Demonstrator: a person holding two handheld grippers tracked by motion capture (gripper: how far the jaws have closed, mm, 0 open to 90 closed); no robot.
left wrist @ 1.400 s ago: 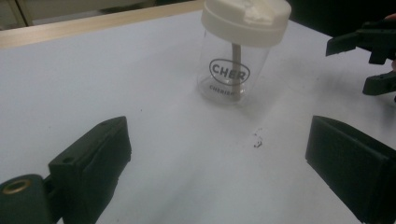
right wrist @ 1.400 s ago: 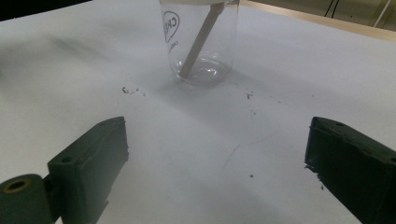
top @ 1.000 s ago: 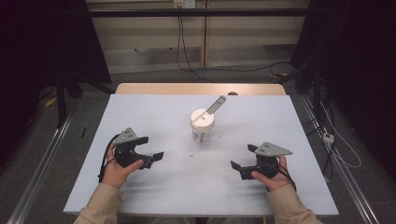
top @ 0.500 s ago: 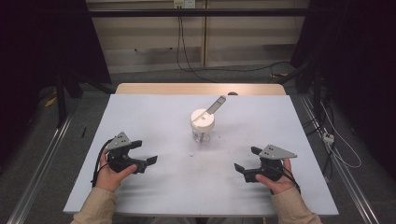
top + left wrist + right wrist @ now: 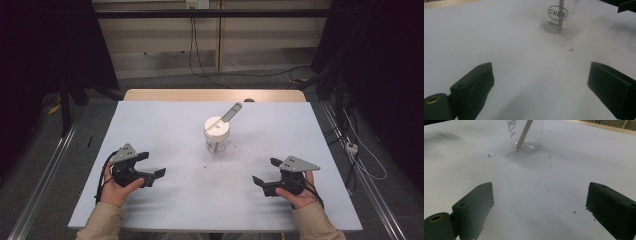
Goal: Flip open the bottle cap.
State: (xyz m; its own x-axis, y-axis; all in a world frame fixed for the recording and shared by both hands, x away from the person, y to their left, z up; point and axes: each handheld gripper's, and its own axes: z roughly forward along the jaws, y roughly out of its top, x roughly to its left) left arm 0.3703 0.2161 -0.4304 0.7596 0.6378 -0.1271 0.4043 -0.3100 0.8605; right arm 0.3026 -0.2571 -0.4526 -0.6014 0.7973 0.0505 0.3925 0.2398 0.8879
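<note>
Cup (image 5: 217, 136) sits dead centre ahead of you, stick (image 5: 231, 112) leaning up-right toward your right gripper (image 5: 266, 175), both grippers' jaws apart, left gripper (image 5: 149, 166) equally far.

A cup (image 5: 217, 135) is standing on the table (image 5: 165, 120), a little behind its middle, with a stick (image 5: 231, 112) leaning in it toward the far right. The left gripper (image 5: 150, 165) and the right gripper (image 5: 267, 171) are sitting nearer the front edge, well apart, the cup lying between and behind them.
</note>
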